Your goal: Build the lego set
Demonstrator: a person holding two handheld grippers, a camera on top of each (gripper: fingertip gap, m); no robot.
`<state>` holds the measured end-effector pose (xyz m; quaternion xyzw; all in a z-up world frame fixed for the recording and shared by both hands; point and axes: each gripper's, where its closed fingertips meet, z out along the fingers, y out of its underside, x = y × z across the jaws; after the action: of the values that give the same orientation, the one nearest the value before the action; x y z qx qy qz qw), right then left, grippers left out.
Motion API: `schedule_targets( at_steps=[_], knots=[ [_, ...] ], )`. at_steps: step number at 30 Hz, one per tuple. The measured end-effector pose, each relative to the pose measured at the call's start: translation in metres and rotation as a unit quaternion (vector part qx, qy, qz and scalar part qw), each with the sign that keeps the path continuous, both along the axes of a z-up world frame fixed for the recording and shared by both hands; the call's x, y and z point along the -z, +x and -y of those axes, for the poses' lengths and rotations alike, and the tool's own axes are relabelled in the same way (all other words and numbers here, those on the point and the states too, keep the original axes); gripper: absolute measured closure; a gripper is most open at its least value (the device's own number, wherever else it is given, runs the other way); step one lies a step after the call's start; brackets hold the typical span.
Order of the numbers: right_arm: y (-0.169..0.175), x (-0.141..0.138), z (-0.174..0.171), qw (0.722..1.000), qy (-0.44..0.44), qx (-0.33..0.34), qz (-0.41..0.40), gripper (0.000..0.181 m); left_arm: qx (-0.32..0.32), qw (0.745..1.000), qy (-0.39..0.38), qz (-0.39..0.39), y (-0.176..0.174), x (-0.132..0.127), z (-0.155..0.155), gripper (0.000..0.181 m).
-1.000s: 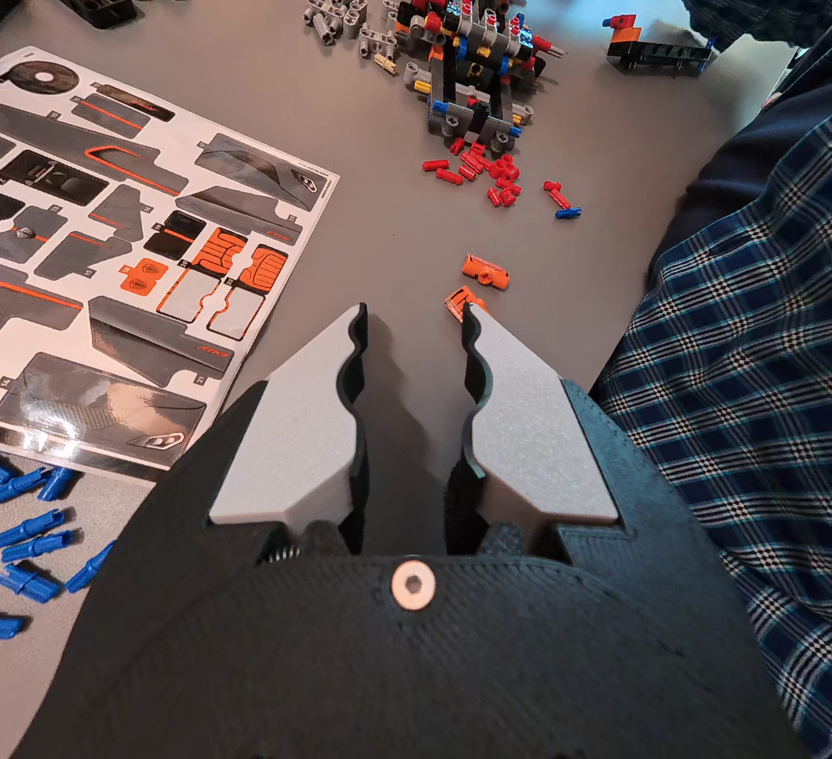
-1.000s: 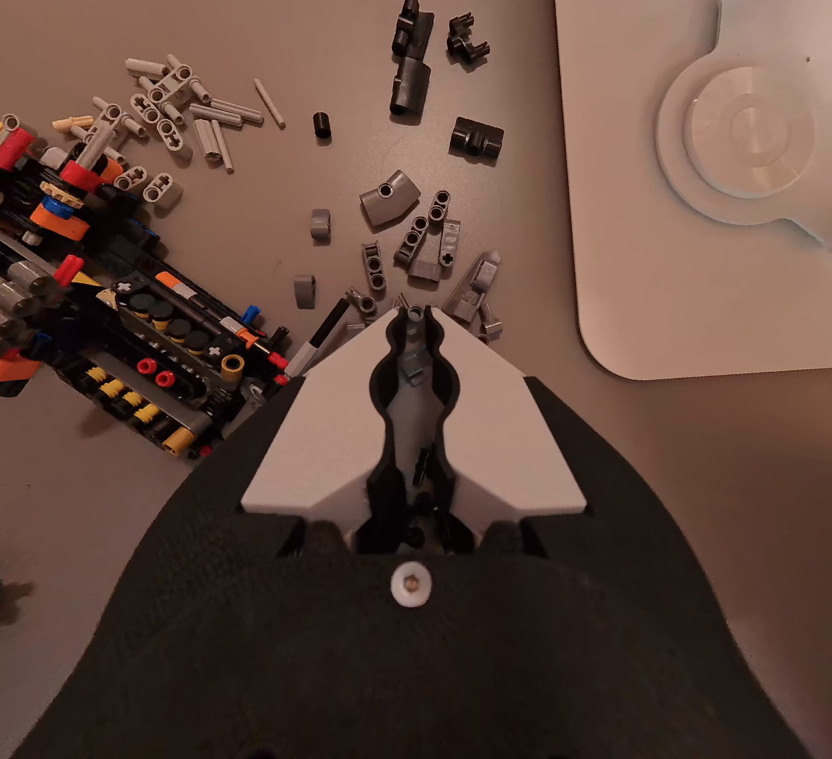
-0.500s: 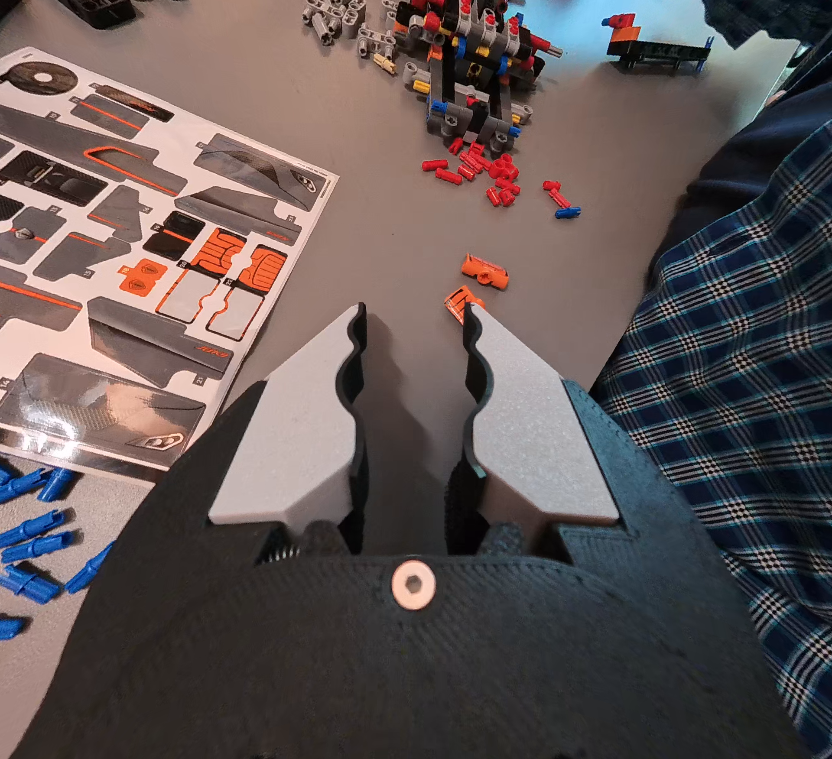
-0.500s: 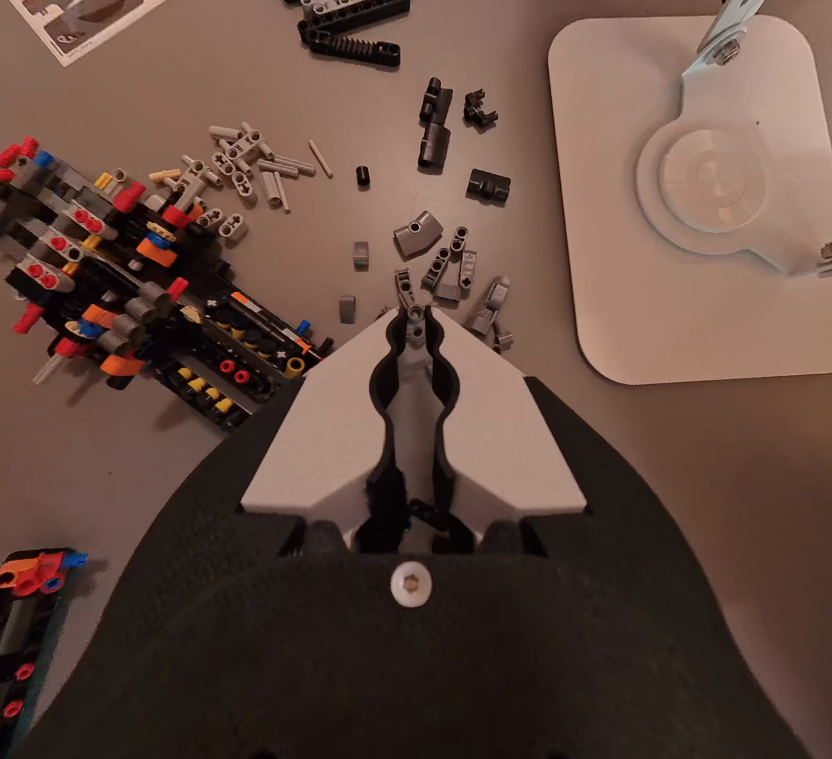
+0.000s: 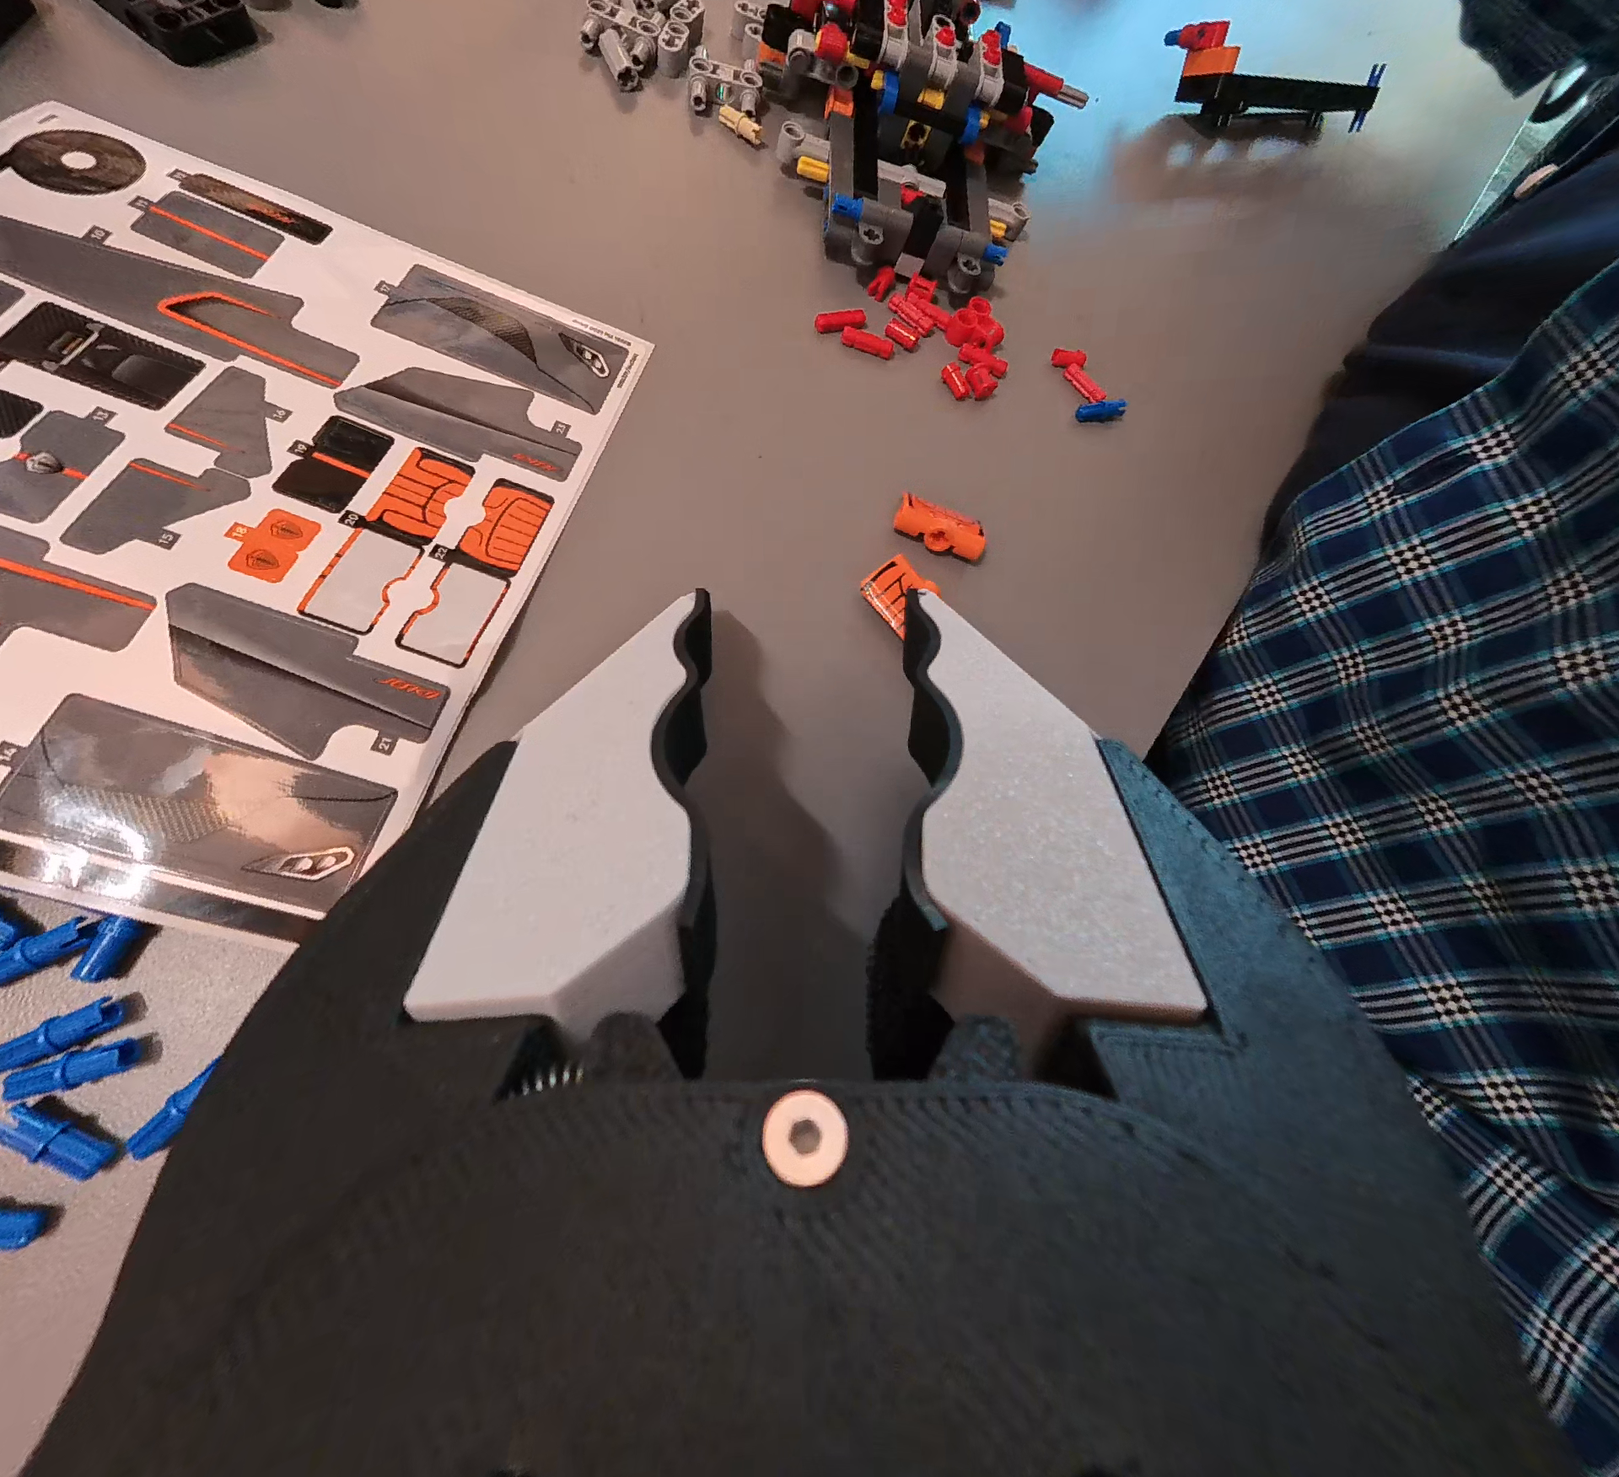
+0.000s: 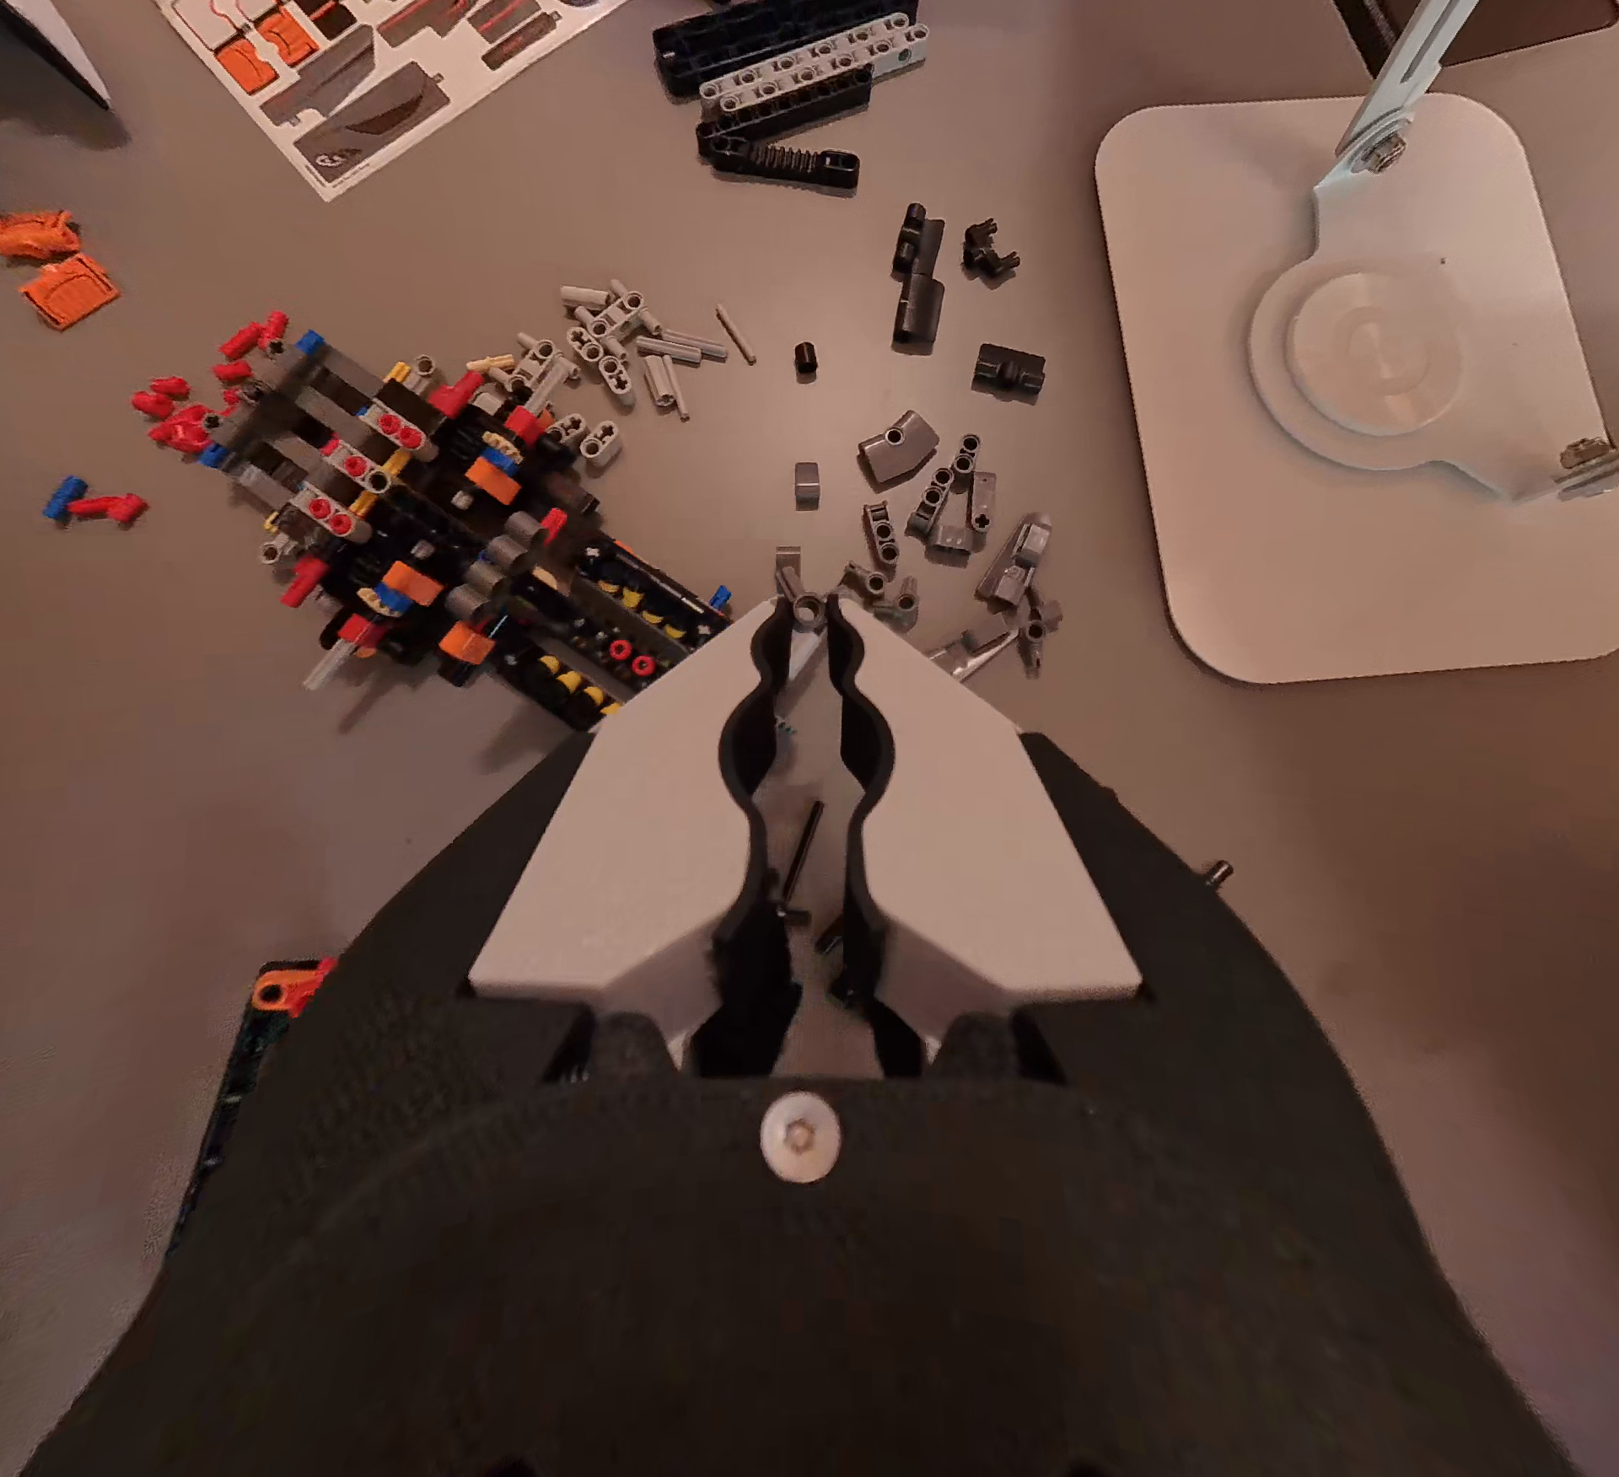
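Chassis (image 6: 420, 524) part-built on table (image 6: 876, 866), loose parts all round; much left. Right claw (image 6: 808, 613) pinching a small grey connector (image 6: 806, 610) above the table. Left claw (image 5: 804, 603) spread, empty.

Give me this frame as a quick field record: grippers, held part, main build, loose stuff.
left gripper: open, empty, above the table
right gripper: shut on small grey connector
main build: partly built chassis, flat on grey table
sticker sheet: flat, left of the left gripper
red pins: scattered beside the chassis
blue pins: below the sheet
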<state>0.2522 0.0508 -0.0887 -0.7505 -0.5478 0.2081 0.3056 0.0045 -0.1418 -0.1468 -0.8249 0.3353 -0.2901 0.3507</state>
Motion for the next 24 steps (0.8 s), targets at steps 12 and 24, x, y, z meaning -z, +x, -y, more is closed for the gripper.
schedule_targets(
  at_steps=[12, 24],
  knots=[
    [0.012, -0.016, 0.036, 1.000, 0.002, 0.018, -0.012, 0.176, 0.001, 1.000, 0.001, -0.003, 0.000, 0.001, 0.000, 0.135],
    [-0.002, -0.035, 0.095, 0.999, -0.006, 0.012, -0.048, 0.176, 0.002, 1.000, 0.007, 0.006, 0.000, -0.003, 0.001, 0.133]
  ],
)
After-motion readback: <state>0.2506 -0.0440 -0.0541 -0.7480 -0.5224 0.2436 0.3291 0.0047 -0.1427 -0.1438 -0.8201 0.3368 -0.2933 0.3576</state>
